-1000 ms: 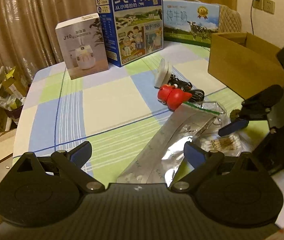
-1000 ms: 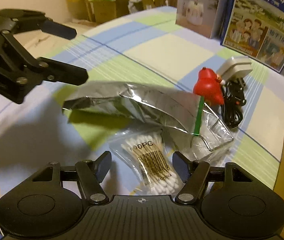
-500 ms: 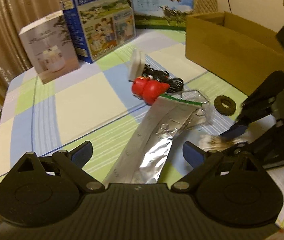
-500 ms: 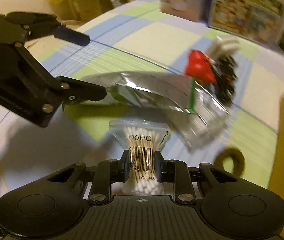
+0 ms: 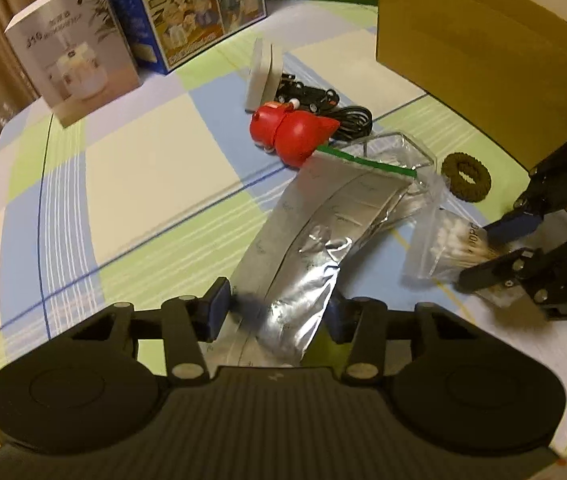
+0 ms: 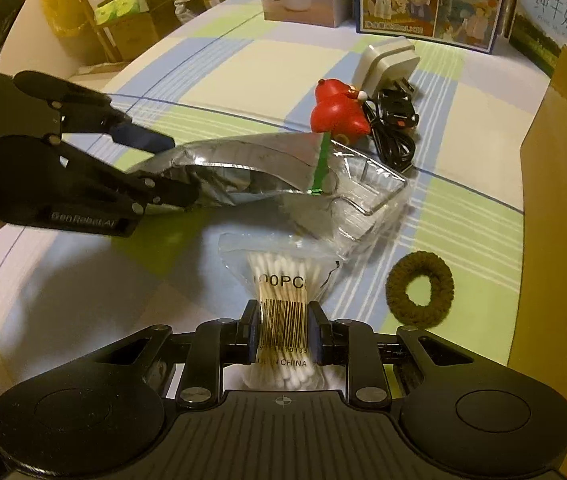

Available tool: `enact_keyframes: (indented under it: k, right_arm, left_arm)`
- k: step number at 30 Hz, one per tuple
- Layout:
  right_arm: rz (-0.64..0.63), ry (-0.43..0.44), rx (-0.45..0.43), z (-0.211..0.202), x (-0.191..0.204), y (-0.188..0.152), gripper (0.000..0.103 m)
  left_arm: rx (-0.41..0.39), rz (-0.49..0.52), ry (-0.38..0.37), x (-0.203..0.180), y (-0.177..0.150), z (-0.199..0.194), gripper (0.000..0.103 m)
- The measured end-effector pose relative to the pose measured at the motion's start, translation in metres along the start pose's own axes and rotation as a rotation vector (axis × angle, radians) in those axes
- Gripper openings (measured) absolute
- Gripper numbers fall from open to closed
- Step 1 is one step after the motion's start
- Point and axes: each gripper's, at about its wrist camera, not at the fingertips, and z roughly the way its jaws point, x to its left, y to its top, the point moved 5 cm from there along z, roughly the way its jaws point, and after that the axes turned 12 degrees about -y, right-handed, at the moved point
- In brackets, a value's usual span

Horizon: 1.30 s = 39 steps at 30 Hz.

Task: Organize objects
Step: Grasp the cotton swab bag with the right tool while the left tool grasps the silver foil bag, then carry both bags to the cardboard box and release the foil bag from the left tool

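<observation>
Right wrist view: the right claw [image 6: 282, 330] clamps the swab bag [image 6: 282, 292] at its barcode, box [image 6: 563, 216] just to its right, while the left claw [image 5: 279, 312], part open, straddles the foil pouch [image 5: 315, 236], whose long axis runs ahead.

The right gripper [image 6: 282, 328] was clamped on a clear bag of cotton swabs [image 6: 281, 280], its fingers pressing the barcode label from both sides. Just beyond the bag lay a crumpled silver foil pouch [image 6: 235, 164] with a green strip, and the left gripper [image 6: 163, 172] straddled the pouch's near end, one finger above and one below. A red toy [image 6: 337, 114] rested against the pouch's far corner, beside a white charger [image 6: 389, 66] with a black cable. A brown hair tie [image 6: 419, 288] lay on the checked tablecloth [image 6: 243, 68], near a cardboard box [image 6: 563, 200].
</observation>
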Motion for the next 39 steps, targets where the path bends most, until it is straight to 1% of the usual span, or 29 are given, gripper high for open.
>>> enact_keyframes:
  k: [4, 7, 9, 10, 11, 12, 14, 20, 24, 26, 27, 29, 32, 35, 39]
  right_arm:
    - [0.019, 0.01, -0.011, -0.005, -0.001, 0.001, 0.021]
    - [0.041, 0.013, -0.017, -0.01, -0.004, 0.0, 0.021]
    - [0.049, 0.008, -0.021, -0.014, -0.006, 0.0, 0.021]
    - [0.051, 0.005, -0.022, -0.016, -0.006, 0.0, 0.021]
    - [0.052, 0.002, -0.022, -0.016, -0.006, 0.0, 0.021]
    - [0.053, 0.001, -0.024, -0.017, -0.006, 0.0, 0.021]
    - [0.055, 0.003, -0.026, -0.017, -0.005, 0.001, 0.021]
    - [0.053, 0.005, -0.02, -0.011, -0.003, 0.004, 0.021]
    - [0.04, -0.004, -0.022, -0.008, -0.002, 0.006, 0.021]
    - [0.037, -0.006, -0.022, -0.007, -0.002, 0.007, 0.02]
    - [0.037, -0.005, -0.022, -0.006, -0.002, 0.008, 0.02]
    - [0.033, -0.007, -0.021, -0.006, -0.002, 0.008, 0.02]
    - [0.026, -0.011, -0.023, -0.004, -0.002, 0.009, 0.02]
    - [0.03, -0.012, -0.032, -0.005, -0.001, 0.012, 0.02]
    - [0.032, -0.008, -0.041, -0.006, 0.002, 0.014, 0.02]
  left_arm:
    - [0.05, -0.036, 0.017, -0.008, -0.01, -0.007, 0.042]
    - [0.068, -0.061, -0.033, -0.017, -0.021, -0.019, 0.042]
    - [0.034, -0.085, -0.081, -0.021, -0.024, -0.029, 0.043]
    - [0.022, -0.088, -0.093, -0.021, -0.024, -0.033, 0.044]
    - [0.012, -0.086, -0.095, -0.021, -0.024, -0.035, 0.051]
    - [0.001, -0.085, -0.089, -0.019, -0.022, -0.035, 0.061]
    - [-0.016, -0.108, -0.069, -0.011, -0.018, -0.033, 0.066]
    - [-0.032, -0.192, -0.096, 0.004, 0.0, -0.011, 0.066]
    - [0.01, -0.183, -0.075, 0.008, 0.0, 0.007, 0.066]
    - [0.011, -0.193, -0.091, 0.009, -0.003, 0.014, 0.064]
    - [0.014, -0.198, -0.098, 0.01, -0.004, 0.018, 0.061]
    - [0.025, -0.201, -0.097, 0.012, -0.008, 0.024, 0.055]
    - [0.02, -0.198, -0.081, 0.014, -0.008, 0.022, 0.043]
    - [0.011, -0.217, -0.085, 0.016, -0.008, 0.02, 0.04]
    - [-0.006, -0.225, -0.077, 0.016, -0.008, 0.014, 0.032]
